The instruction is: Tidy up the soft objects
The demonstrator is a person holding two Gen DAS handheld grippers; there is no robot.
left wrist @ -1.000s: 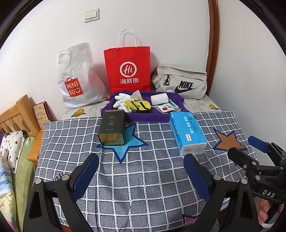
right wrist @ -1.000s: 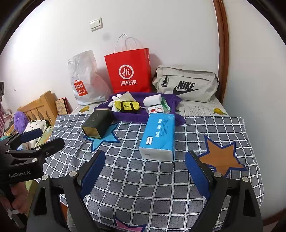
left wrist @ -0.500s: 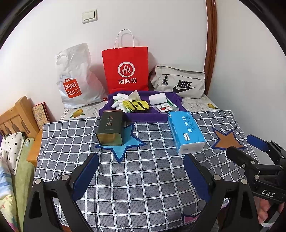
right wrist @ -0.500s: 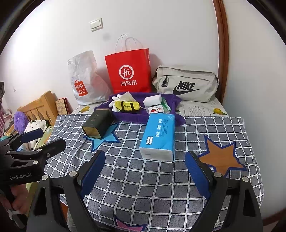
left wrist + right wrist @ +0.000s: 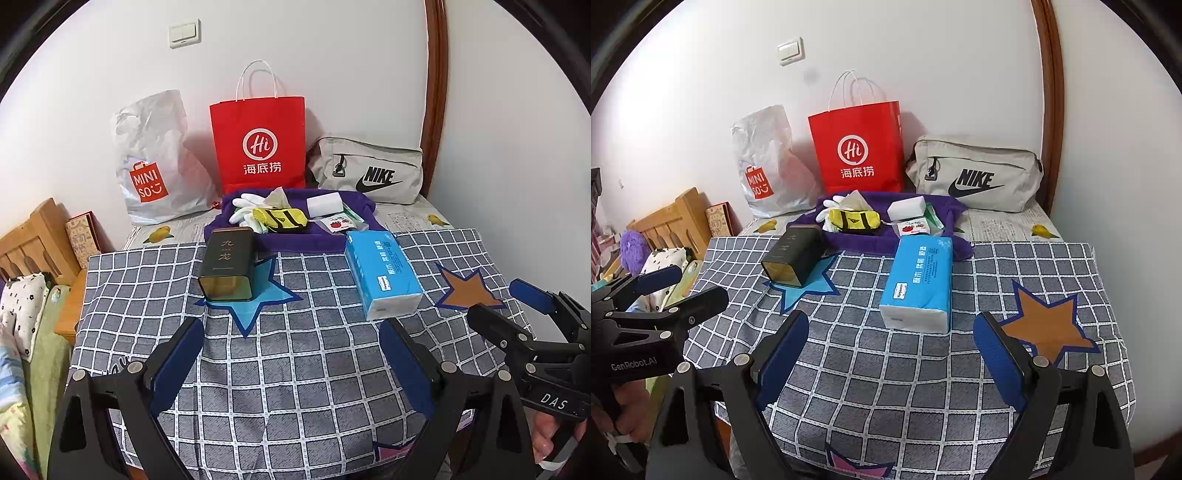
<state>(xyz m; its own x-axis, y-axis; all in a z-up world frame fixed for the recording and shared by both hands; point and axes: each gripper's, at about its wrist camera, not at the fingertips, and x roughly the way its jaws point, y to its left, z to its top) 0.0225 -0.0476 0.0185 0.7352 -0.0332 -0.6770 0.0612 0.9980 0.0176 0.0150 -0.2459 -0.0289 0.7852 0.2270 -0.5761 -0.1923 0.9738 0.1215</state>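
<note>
Checked grey cloth (image 5: 295, 369) with star patches spread over the worktop; everything placed from the blue tissue pack (image 5: 382, 273) as landmark.

Tissue pack lying flat on the cloth, long axis running away from the cameras, white end nearest. Just behind it, touching its far end: purple cloth tray (image 5: 295, 240). In the tray: white gloves (image 5: 245, 210), a yellow-and-black pouch (image 5: 284, 219), a white block (image 5: 325, 205), a small packet with a red fruit print (image 5: 336, 223). Left of the pack, well apart: dark tin (image 5: 229, 267) on its side, over a blue star patch. Right of the pack: orange star patch (image 5: 467, 291).

Far behind the pack, against the wall: white plastic shopping bag (image 5: 159, 158), red paper bag (image 5: 260, 142), grey belt bag (image 5: 369, 173).

Left gripper (image 5: 291, 354) hovering over the near cloth, short of the pack and to its left; jaws spread wide, nothing between them. Right gripper (image 5: 890, 345) directly in front of the pack's white end, not touching; jaws likewise spread wide and empty. Each gripper visible at the edge of the other's view, a hand (image 5: 628, 410) wrapped round the left handle.
</note>
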